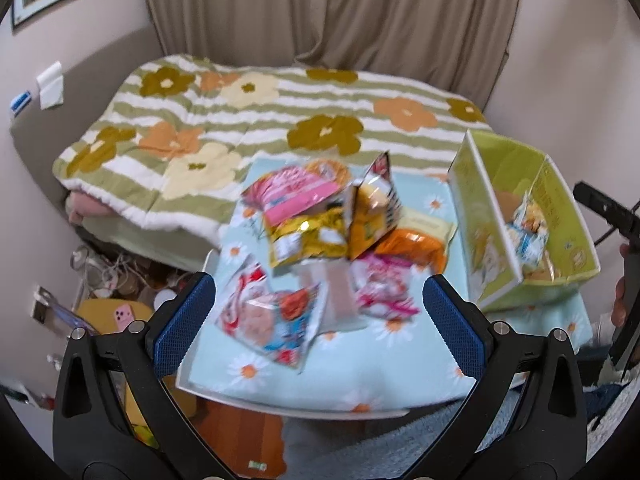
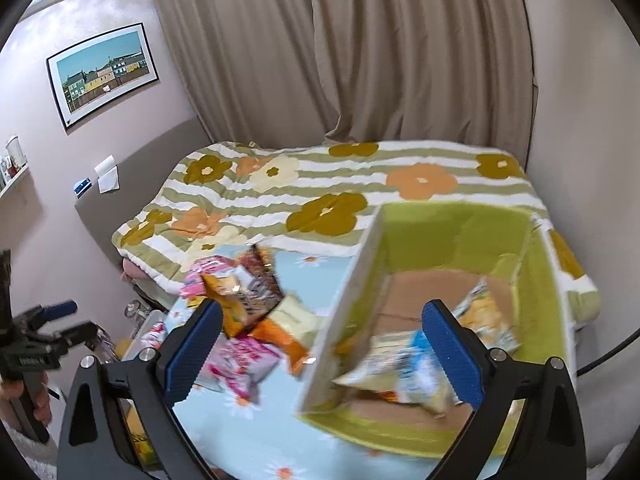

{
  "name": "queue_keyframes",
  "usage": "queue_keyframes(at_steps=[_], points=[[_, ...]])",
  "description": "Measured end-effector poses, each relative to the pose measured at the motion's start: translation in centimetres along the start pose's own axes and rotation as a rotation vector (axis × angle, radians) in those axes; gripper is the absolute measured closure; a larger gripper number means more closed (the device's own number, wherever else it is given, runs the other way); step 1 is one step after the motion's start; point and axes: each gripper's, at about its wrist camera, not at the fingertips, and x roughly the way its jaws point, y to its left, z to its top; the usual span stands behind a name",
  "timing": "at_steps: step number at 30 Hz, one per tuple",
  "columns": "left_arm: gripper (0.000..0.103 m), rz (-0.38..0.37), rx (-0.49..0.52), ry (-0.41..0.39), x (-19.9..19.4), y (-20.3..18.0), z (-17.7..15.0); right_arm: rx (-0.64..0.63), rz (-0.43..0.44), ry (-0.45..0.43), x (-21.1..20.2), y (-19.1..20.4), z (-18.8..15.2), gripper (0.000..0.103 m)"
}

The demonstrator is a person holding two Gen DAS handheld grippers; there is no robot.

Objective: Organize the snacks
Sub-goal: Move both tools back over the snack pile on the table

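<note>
A heap of snack packets lies on a small table under a light-blue daisy cloth. A red and white packet lies nearest, between the fingers of my open left gripper, which hovers above it. A green box stands at the table's right end with a snack bag inside. My right gripper is open over the box's near left wall, holding nothing. A white and blue bag lies on the box's floor. The heap shows left of the box.
A bed with a flowered striped quilt lies behind the table, with beige curtains beyond. Cables and clutter sit on the floor at left. The other gripper and a hand show at the left edge of the right wrist view.
</note>
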Motion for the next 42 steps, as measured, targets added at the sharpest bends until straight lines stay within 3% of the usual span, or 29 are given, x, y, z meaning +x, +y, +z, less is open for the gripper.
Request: queue_keyframes(at_steps=[6, 18, 26, 31, 34, 42], points=[[0.0, -0.068, 0.025, 0.1, 3.2, 4.0, -1.4, 0.014, 0.055, 0.051, 2.8, 5.2, -1.1, 0.004], [0.0, -0.184, 0.191, 0.269, 11.5, 7.5, -2.9, 0.16, -0.026, 0.216, 9.5, 11.3, -5.0, 0.004], [0.0, -0.304, 0.248, 0.338, 16.0, 7.7, -3.1, 0.252, -0.07, 0.328, 13.3, 11.2, -8.5, 0.004], [0.0, -0.312, 0.244, 0.38, 18.5, 7.7, -3.6, 0.296, -0.061, 0.356, 15.4, 10.3, -9.4, 0.004], [0.0, -0.325, 0.24, 0.361, 19.1, 7.6, -3.7, 0.333, -0.067, 0.36, 16.4, 9.7, -10.0, 0.004], [0.0, -0.312, 0.343, 0.351, 20.0, 6.2, -3.4, 0.418, -0.054, 0.372, 17.7, 8.4, -10.7, 0.004]])
